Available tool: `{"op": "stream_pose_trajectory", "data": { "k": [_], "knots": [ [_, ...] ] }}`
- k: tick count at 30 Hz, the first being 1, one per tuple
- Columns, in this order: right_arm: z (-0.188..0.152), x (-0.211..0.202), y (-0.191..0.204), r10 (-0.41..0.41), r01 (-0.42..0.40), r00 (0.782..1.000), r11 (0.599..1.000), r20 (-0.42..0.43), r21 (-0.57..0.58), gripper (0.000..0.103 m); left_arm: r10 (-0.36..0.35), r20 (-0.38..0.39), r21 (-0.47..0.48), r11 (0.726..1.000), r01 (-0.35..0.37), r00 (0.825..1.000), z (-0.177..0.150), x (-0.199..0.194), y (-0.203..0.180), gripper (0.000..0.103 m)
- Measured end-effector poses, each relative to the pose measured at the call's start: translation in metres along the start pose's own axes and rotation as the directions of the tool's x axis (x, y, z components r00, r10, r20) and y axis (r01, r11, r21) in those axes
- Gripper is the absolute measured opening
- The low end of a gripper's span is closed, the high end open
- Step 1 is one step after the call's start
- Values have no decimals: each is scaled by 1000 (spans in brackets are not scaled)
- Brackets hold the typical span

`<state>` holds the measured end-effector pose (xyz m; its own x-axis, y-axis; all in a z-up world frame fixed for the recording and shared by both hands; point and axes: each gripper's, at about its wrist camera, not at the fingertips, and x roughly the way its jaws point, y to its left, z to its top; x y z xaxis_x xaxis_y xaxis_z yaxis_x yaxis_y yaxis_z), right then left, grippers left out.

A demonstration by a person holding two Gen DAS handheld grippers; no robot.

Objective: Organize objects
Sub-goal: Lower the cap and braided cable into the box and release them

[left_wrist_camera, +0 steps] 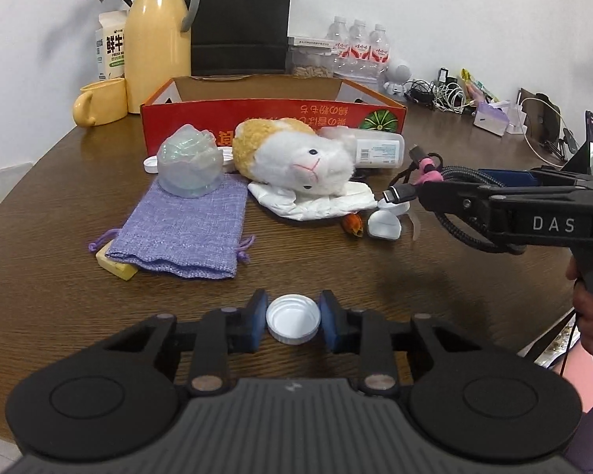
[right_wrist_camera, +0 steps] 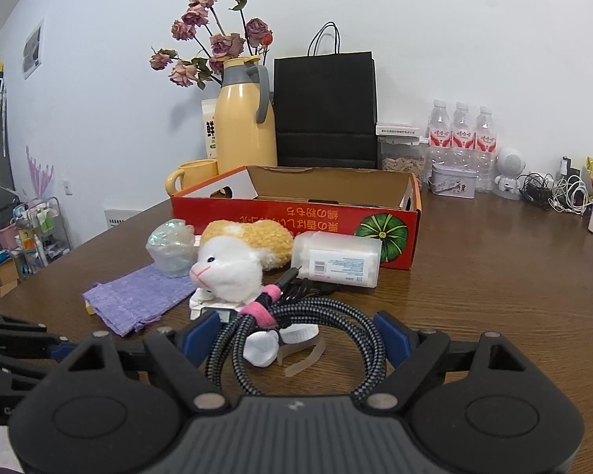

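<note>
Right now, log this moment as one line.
left gripper: shut on white cap | right gripper: holding braided cable | red box: not yet loaded

At the back of the table (right_wrist_camera: 494, 276) we note a yellow thermos jug (right_wrist_camera: 244, 118), dried roses (right_wrist_camera: 213, 39), a black paper bag (right_wrist_camera: 325, 106), three water bottles (right_wrist_camera: 462, 130), a yellow mug (left_wrist_camera: 101, 100) and tangled cables (right_wrist_camera: 553, 195).
</note>
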<state>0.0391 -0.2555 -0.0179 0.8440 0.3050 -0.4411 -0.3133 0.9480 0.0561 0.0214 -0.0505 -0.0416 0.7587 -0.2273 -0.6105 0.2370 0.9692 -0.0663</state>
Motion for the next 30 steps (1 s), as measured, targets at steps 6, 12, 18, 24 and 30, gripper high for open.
{"op": "stream_pose_trajectory", "data": {
  "k": [6,12,18,24,30],
  "knots": [
    [4,0,2,11,-11,1000,1000,17,-5,84,13,52,-1,1000,-13,999,10,-5,3,29],
    [19,7,8,19,-18,998,1000,55,-11,84,34,151,-17,999,-31,988,43,-6,12,29],
    [47,27,5,7,-7,993,1000,115,1,84,61,256,-37,998,-53,965,88,2,23,29],
    [83,54,2,-17,23,985,999,174,-27,84,89,327,-36,996,-82,941,132,21,32,29],
    [123,89,-9,-48,54,975,998,216,-22,84,109,362,-69,994,-90,926,176,47,42,29]
  ]
}}
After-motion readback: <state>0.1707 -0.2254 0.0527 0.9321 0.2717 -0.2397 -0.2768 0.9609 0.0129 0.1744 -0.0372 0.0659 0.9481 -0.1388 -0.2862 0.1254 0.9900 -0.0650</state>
